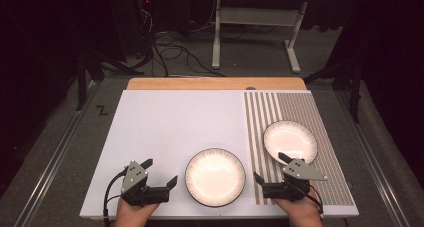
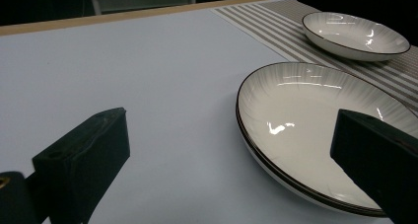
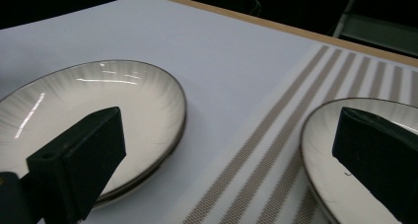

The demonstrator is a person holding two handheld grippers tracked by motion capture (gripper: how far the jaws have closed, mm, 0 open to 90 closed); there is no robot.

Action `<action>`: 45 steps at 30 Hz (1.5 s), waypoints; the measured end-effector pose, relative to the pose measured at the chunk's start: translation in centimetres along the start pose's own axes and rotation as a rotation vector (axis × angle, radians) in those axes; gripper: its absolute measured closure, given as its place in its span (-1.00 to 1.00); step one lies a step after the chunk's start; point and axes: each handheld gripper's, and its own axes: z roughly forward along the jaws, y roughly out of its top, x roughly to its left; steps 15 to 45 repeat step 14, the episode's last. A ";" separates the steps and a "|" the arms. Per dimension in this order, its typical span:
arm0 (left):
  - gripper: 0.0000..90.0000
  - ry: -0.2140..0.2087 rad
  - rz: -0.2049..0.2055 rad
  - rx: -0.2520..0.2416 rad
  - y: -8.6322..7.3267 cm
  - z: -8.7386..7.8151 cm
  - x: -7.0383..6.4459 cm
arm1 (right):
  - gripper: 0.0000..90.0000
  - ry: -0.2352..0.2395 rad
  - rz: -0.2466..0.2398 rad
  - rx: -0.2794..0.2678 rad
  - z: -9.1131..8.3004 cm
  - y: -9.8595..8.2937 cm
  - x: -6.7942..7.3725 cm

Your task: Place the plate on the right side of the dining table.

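A large white plate with a dark rim lies near the front middle of the white table. A smaller white plate rests on the striped placemat at the right. My left gripper is open, just left of the large plate, its jaws wide apart with nothing between them. My right gripper is open too, held between the two plates at the front right. In the right gripper view the large plate sits behind the left jaw and the smaller plate behind the right jaw.
The table's wooden back edge borders a dark floor with cables and a white frame stand. The smaller plate lies far off in the left gripper view. Bare white surface spans the table's left and back.
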 end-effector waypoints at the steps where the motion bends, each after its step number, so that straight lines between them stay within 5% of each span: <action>1: -0.95 -0.001 0.002 0.001 0.0 0.0 0.0 | -1.00 0.009 -0.012 -0.004 0.2 0.1 0.5; 6: -0.96 -0.014 0.002 0.002 0.0 0.3 0.0 | -1.00 0.035 -0.046 -0.004 0.7 0.2 2.3; 45: -0.96 -0.007 -0.002 0.006 -0.1 0.5 0.0 | -1.00 0.029 -0.037 -0.016 0.2 -0.1 1.7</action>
